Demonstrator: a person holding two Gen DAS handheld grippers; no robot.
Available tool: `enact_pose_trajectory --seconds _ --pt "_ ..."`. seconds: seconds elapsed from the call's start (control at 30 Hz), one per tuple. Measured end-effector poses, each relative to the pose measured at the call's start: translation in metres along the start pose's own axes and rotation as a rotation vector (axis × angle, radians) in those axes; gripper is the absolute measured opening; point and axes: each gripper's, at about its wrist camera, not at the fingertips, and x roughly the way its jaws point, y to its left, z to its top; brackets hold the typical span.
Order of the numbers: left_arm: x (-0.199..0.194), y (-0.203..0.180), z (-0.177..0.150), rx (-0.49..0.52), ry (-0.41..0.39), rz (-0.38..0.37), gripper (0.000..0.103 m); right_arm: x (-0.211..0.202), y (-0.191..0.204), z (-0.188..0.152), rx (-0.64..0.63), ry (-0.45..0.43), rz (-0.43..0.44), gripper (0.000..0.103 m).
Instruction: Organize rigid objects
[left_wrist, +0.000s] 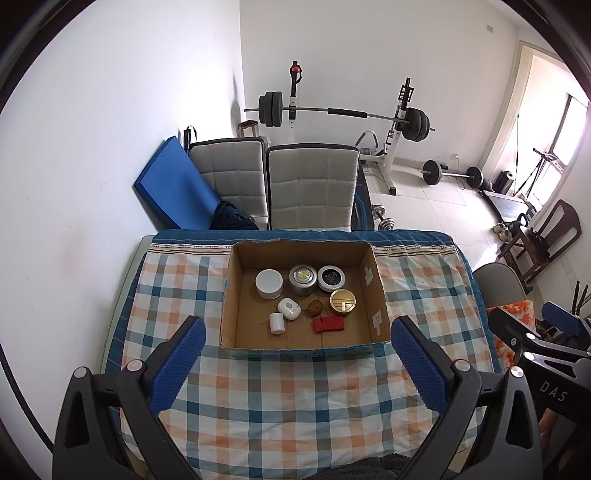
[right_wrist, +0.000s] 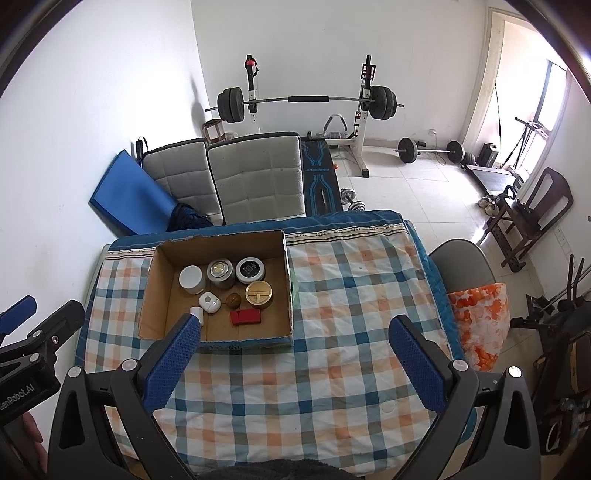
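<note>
An open cardboard box (left_wrist: 377, 291) (right_wrist: 155, 280) stands at the far middle of the checked tablecloth. Inside it lie a white jar (left_wrist: 269, 283), a silver tin (left_wrist: 303, 280), a black-lidded tin (left_wrist: 332, 278), a gold-lidded jar (left_wrist: 342, 302), a small white case (left_wrist: 289, 308), a white cylinder (left_wrist: 276, 323), a walnut (left_wrist: 315, 308) and a red block (left_wrist: 328, 325). My left gripper (left_wrist: 299, 350) hangs open above the cloth in front of the box, holding nothing. My right gripper (right_wrist: 295, 347) is open and empty too, right of the box's front corner.
The checked cloth (left_wrist: 295, 406) covers the table, with two grey padded chairs (left_wrist: 312, 184) behind it. A barbell rack (left_wrist: 343, 114), dumbbells and a wooden chair stand on the tiled floor beyond. An orange-and-white bag (right_wrist: 478, 325) sits on a chair at the table's right edge.
</note>
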Motion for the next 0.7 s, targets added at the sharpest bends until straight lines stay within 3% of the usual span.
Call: enact_pose_trajectory --seconds 0.7 --pt "0.002 0.007 0.001 -0.010 0.001 0.003 0.103 -0.003 -0.004 0.011 -0.023 -0.020 -0.013 0.103"
